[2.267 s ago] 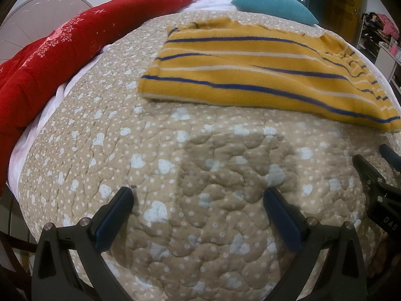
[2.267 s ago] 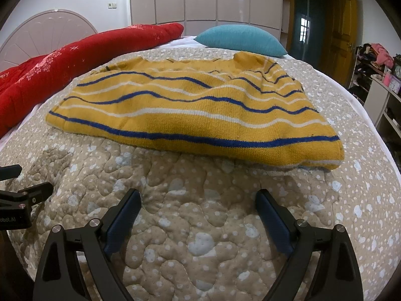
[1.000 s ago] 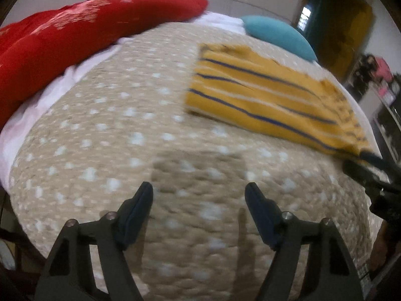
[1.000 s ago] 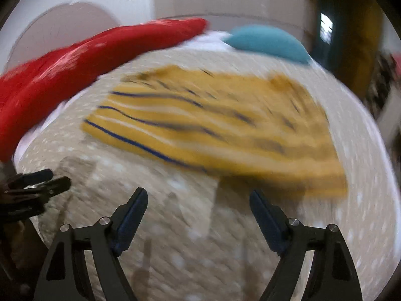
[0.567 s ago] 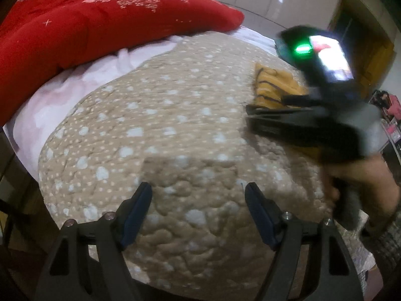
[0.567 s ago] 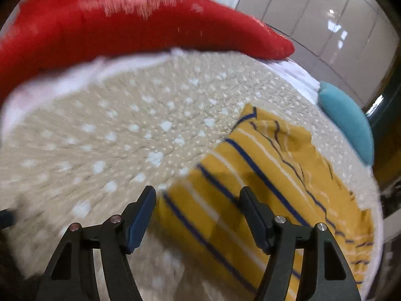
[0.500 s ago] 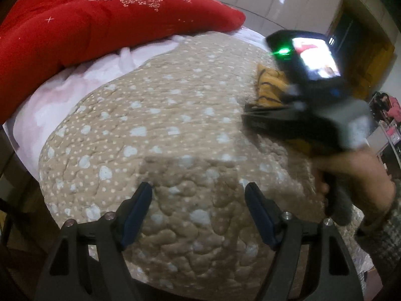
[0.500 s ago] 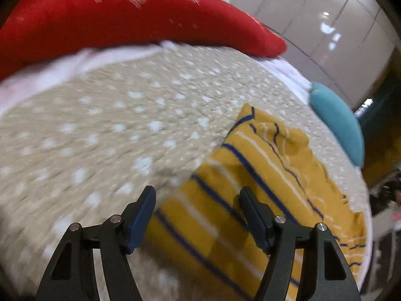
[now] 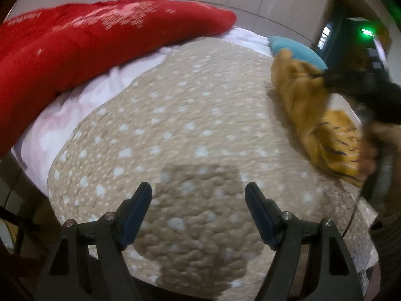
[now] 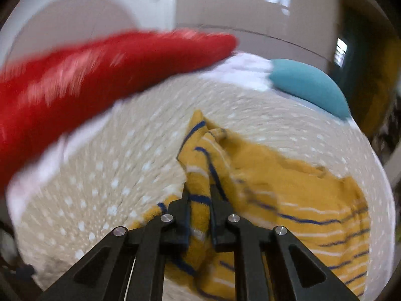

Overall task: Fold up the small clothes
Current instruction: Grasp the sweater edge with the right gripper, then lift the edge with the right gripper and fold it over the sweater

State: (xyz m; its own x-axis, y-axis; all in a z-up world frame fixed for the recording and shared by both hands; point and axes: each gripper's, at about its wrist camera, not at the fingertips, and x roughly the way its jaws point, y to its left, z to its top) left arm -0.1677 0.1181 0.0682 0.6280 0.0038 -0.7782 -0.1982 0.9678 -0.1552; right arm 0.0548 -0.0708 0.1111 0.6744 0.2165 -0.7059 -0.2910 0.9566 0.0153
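1. One sweater (image 10: 275,175), one red blanket (image 10: 100,70), one teal pillow (image 10: 308,85) — all on the bed (image 9: 188,115).
2. The sweater is mustard with blue and white stripes, bunched and lifted at one edge.
3. Right gripper (image 10: 199,195): jaws clamped on that edge.
4. Left gripper (image 9: 198,200): jaws spread wide, holding nothing.

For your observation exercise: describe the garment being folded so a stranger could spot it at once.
Start at the bed with the dotted beige quilt. On its right side, below the teal pillow, lies a crumpled sweater, one edge pinched in the right gripper. It alone is mustard yellow with blue and white stripes.
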